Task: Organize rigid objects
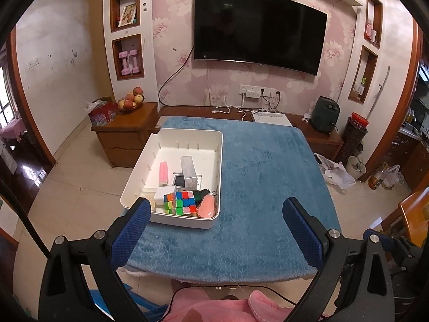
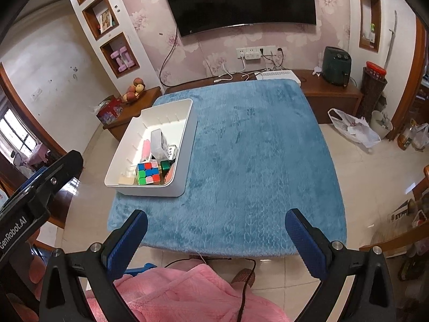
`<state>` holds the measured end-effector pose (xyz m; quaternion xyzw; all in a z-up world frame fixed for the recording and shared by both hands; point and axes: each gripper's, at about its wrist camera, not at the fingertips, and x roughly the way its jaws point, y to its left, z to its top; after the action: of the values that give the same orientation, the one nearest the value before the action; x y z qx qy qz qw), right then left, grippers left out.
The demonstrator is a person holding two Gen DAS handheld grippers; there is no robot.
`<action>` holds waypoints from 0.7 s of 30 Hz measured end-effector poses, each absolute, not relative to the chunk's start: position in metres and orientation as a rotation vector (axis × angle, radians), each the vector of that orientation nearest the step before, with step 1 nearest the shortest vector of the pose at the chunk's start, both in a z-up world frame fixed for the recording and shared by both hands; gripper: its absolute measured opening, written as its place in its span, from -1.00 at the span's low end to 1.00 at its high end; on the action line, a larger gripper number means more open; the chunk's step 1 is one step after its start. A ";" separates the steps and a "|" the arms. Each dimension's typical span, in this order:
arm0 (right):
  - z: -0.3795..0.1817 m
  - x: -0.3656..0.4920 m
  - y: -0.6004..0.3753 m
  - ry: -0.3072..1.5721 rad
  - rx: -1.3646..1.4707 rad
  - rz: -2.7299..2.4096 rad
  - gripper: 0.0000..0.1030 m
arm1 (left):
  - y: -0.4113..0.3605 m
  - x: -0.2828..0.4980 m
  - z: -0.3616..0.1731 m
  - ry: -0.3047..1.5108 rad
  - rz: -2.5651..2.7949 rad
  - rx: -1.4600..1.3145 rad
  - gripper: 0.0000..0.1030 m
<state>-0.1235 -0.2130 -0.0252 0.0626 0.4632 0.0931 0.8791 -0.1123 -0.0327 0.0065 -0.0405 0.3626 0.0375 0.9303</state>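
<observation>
The white bin (image 1: pixel 211 161) sat left of centre on the blue cloth (image 1: pixel 268 187), holding a colour cube (image 1: pixel 180 201), a clear case (image 1: pixel 188 170) and a pink item (image 1: pixel 207 206). The left gripper (image 1: pixel 215 216) and right gripper (image 2: pixel 215 228) stood with jaws spread wide, holding nothing, at lower frame.

Both your wrist cameras look forward and down from above the table's (image 1: pixel 268 161) near edge, facing the television wall. Both share the white bin (image 1: pixel 185 136) (image 2: pixel 187 145) at the table's left edge.
</observation>
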 end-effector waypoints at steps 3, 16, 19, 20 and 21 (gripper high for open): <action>-0.025 -0.122 -0.211 0.961 0.111 0.197 0.99 | -0.038 -0.112 0.007 0.740 0.081 -0.062 0.93; -0.026 -0.117 -0.207 0.969 0.090 0.210 0.99 | -0.053 -0.105 0.008 0.724 0.068 0.005 0.93; -0.028 -0.114 -0.205 0.976 0.093 0.216 0.99 | -0.054 -0.103 0.009 0.719 0.066 0.017 0.93; -0.028 -0.113 -0.204 0.977 0.093 0.220 0.99 | -0.053 -0.103 0.009 0.718 0.068 0.017 0.93; -0.027 -0.112 -0.204 0.977 0.092 0.223 0.99 | -0.053 -0.102 0.009 0.717 0.070 0.016 0.93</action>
<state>-0.1116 -0.2037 -0.0274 0.0441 0.4682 0.1067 0.8760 -0.1017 -0.0527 0.0094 0.0080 0.3510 0.0341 0.9357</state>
